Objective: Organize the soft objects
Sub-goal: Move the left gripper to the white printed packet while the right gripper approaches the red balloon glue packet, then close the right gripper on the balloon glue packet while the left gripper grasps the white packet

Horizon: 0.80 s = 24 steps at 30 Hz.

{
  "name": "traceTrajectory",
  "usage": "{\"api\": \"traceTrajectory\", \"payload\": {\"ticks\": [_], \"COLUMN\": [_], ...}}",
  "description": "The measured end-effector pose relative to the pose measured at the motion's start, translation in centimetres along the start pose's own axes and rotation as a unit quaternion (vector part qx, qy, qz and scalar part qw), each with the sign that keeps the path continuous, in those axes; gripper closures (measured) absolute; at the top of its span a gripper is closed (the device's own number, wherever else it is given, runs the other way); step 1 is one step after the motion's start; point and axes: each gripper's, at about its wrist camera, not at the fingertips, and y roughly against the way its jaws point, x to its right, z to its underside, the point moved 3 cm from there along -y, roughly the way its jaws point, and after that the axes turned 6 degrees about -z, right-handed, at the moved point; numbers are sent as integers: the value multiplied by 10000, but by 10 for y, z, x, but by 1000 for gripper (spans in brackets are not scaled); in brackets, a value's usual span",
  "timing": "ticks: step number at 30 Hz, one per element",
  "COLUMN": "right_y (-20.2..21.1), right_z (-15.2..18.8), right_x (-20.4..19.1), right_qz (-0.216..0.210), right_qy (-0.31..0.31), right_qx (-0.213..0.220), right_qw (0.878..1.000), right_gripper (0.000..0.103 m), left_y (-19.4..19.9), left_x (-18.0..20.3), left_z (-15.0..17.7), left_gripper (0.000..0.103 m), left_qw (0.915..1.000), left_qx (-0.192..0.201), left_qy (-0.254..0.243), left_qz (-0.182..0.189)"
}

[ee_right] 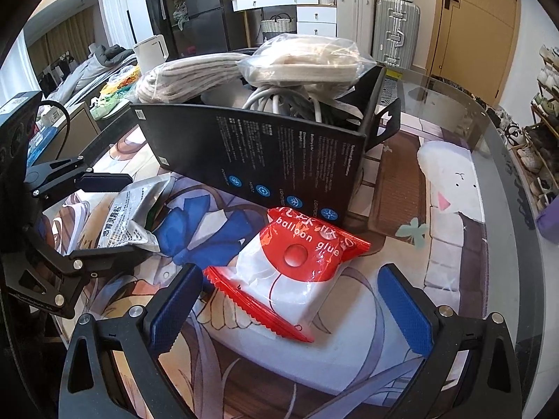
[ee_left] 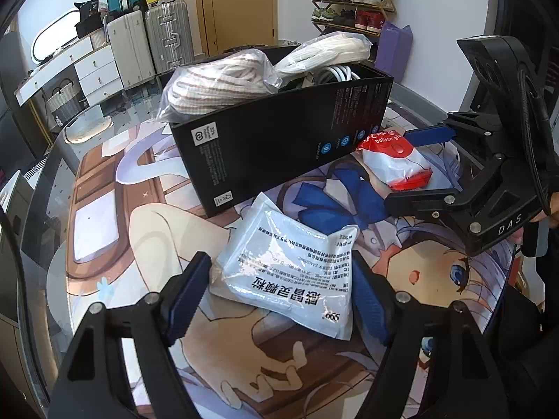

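On my left, the white medicine pouch lies flat on the tabletop directly ahead of the left claw, its long axis slanting across the gap; that claw is spread wide, straddling it, holding nothing. On my right, the red balloon-glue packet lies just before the black box, between the right claw's parted, empty fingers.

**Two wrist cameras crossing views over one table**

The left wrist camera is looking down along its fingers, close over a white pouch, facing the black box. The right wrist camera is sitting close over the red packet, facing the same box. Both views are sharing box, pouch, packet and each other's gripper.
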Motion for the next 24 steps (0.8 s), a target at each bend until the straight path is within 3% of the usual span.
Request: {"api": "traceTrajectory", "payload": {"ticks": [13, 21, 22, 24], "right_y": [3, 4, 4, 5], "right_z": [0, -1, -1, -1], "right_x": [8, 6, 6, 5], "right_qz": [2, 44, 61, 71], "right_qy": [-78, 16, 44, 92], "right_qx": [43, 94, 103, 92], "right_qw": [10000, 9999, 9999, 9999], "right_gripper": [2, 17, 23, 26], "left_y": [18, 26, 26, 27], "left_x": [-2, -4, -4, -4], "left_z": [-1, -5, -5, -6], "left_gripper": [29, 29, 29, 29], "left_qw": [9997, 9993, 9993, 9992], "left_qx": [218, 326, 333, 348], "left_qy": [50, 118, 122, 123], "left_qz": [87, 137, 144, 133]}}
